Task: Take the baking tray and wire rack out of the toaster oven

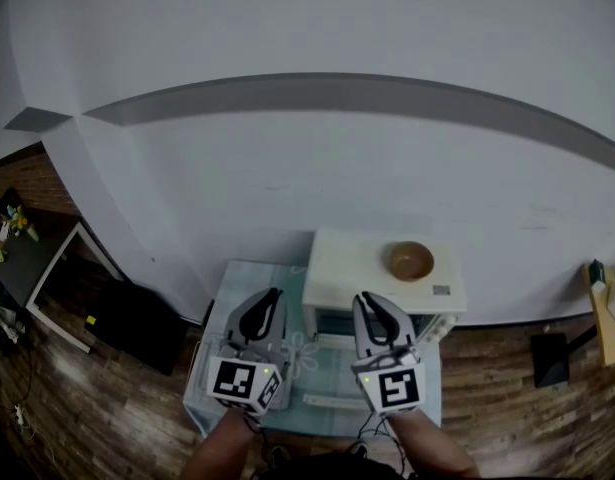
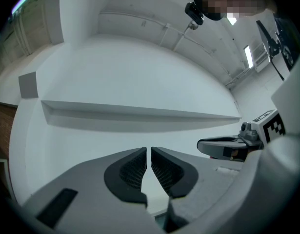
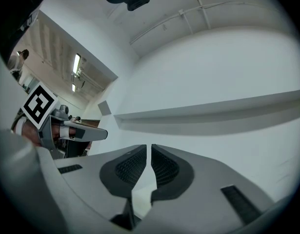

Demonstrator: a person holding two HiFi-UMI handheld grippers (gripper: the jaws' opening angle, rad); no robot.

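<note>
Heads up: both your left gripper (image 2: 150,150) and right gripper (image 3: 150,146) have their jaws pinched together with nothing in them. They're pointing about level at the white wall (image 2: 140,72), not at the job.

The toaster oven (image 1: 382,288) sits just ahead of and below your right gripper, a bit to the right of the left one. I can't make out the baking tray or wire rack at all. I'd guess they're inside, and I can't tell if the door is down.

What I'd worry about:
- Going in with the jaws closed like that, you'd probably just shove the tray edge deeper instead of grabbing it.
- There's a wooden bowl (image 1: 411,260) on top of the oven. Tug hard and the light oven could jerk and tip it off.
- Your grippers are right beside each other, so they could clash in that narrow opening.

The oven is on a small table with a pale cloth (image 1: 219,293) under both grippers, and that could slide. Beyond that you've got wood flooring (image 1: 97,418), dark clutter off to the left of your left gripper, and a grey ledge (image 3: 213,112) across the wall ahead.
</note>
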